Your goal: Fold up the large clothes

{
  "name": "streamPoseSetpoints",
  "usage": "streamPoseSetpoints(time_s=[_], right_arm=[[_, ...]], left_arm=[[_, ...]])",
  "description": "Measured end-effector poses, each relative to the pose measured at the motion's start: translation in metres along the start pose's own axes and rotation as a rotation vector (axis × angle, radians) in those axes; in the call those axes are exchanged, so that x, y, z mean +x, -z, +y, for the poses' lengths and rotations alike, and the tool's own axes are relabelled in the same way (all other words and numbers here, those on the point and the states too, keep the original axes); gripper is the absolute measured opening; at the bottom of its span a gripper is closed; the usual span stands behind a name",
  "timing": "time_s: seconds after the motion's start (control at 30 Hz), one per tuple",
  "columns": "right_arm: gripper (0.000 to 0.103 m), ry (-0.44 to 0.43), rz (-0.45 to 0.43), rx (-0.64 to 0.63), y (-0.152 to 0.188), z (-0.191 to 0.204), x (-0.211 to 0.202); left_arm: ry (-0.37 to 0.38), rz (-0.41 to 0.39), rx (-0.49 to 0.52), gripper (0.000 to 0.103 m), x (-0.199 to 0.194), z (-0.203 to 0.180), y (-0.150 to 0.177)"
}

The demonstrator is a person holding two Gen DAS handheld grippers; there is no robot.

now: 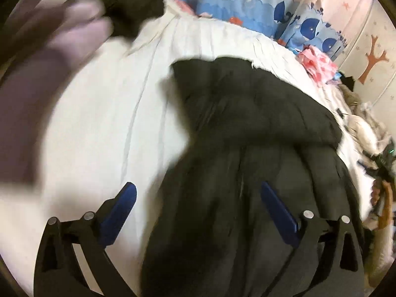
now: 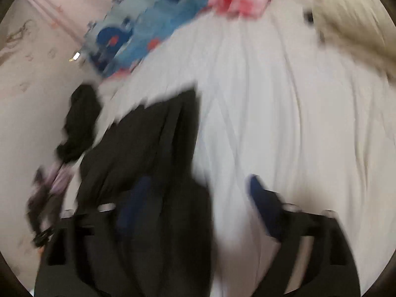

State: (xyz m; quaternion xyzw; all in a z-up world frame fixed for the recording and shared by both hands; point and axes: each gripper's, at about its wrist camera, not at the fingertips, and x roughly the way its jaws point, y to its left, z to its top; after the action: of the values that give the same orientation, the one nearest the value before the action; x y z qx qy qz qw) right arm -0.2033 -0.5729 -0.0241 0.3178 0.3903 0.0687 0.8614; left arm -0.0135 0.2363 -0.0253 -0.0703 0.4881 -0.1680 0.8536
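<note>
While one dark puffy coat [image 1: 247, 128] lies crumpled on the wrinkled white bed sheet [image 1: 118, 113], the left claw [image 1: 198, 205] hovers spread wide over its edge, gripping nothing; the right claw [image 2: 195, 198], blurred, seems likewise released; one whale-print blue quilt [image 1: 247, 2] lies behind.

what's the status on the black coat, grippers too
Left gripper open, empty. Right gripper open, empty. Black coat bunched on white sheet, not held. Views blurred; second dark garment lies beyond.
</note>
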Motion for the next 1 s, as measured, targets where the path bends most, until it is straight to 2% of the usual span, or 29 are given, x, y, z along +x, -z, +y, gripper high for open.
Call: streamPoseSetpoints(time_s=[0.07,0.17,0.23,0.37,0.4,0.43,0.47,0.5,0.53,0.57,0.6,0.63,0.67,0.7,0.77,0.83,0.93,1.0], right_arm=[[0.092,-0.035,0.146,-0.029,0.043,0.004,-0.005],[0.093,-0.095,0.309,-0.047,0.101,0.012,-0.005],[0.093,-0.052,0.373,-0.077,0.135,0.019,-0.004],[0.093,0.003,0.414,-0.138,0.161,0.030,0.006],[0.084,0.005,0.405,-0.185,0.167,0.038,0.005],[0.067,-0.023,0.391,-0.214,0.171,0.043,0.002],[0.056,-0.050,0.386,-0.205,0.177,0.044,-0.003],[0.036,-0.077,0.379,-0.176,0.178,0.043,-0.004],[0.022,-0.093,0.364,-0.160,0.179,0.042,-0.006],[0.019,-0.123,0.339,-0.135,0.178,0.039,-0.009],[0.014,-0.169,0.317,-0.090,0.175,0.035,-0.011],[0.011,-0.226,0.291,-0.049,0.171,0.032,-0.015],[0.011,-0.312,0.245,-0.008,0.163,0.031,-0.022],[0.010,-0.362,0.209,0.016,0.155,0.031,-0.028],[0.009,-0.482,0.111,0.046,0.131,0.037,-0.047],[0.008,-0.579,-0.012,0.037,0.098,0.047,-0.082],[0.008,-0.632,-0.127,-0.003,0.058,0.063,-0.136],[0.008,-0.650,-0.167,-0.031,0.046,0.078,-0.162]], left_arm=[[0.048,0.067,-0.067,0.096,-0.014,0.026,0.042],[0.129,0.167,-0.172,0.096,-0.019,0.053,0.094],[0.192,0.210,-0.199,0.096,-0.019,0.056,0.118],[0.269,0.315,-0.174,0.096,-0.001,0.032,0.133],[0.255,0.350,-0.157,0.096,0.005,0.026,0.132],[0.194,0.395,-0.123,0.096,0.011,0.018,0.131],[0.159,0.406,-0.112,0.096,0.013,0.014,0.130],[0.143,0.413,-0.115,0.095,0.014,0.011,0.128],[0.129,0.398,-0.127,0.094,0.014,0.008,0.126],[0.113,0.380,-0.135,0.086,0.013,0.006,0.124],[0.108,0.368,-0.137,0.069,0.012,0.005,0.124],[0.124,0.344,-0.148,0.060,0.008,0.000,0.122],[0.133,0.332,-0.150,0.042,0.006,-0.004,0.122],[0.140,0.309,-0.148,0.028,0.001,-0.011,0.120],[0.182,0.235,-0.147,0.017,-0.020,-0.026,0.108],[0.237,0.144,-0.146,0.015,-0.051,-0.042,0.096],[0.308,0.001,-0.117,0.013,-0.112,-0.064,0.079],[0.341,-0.061,-0.096,0.013,-0.144,-0.079,0.074]])
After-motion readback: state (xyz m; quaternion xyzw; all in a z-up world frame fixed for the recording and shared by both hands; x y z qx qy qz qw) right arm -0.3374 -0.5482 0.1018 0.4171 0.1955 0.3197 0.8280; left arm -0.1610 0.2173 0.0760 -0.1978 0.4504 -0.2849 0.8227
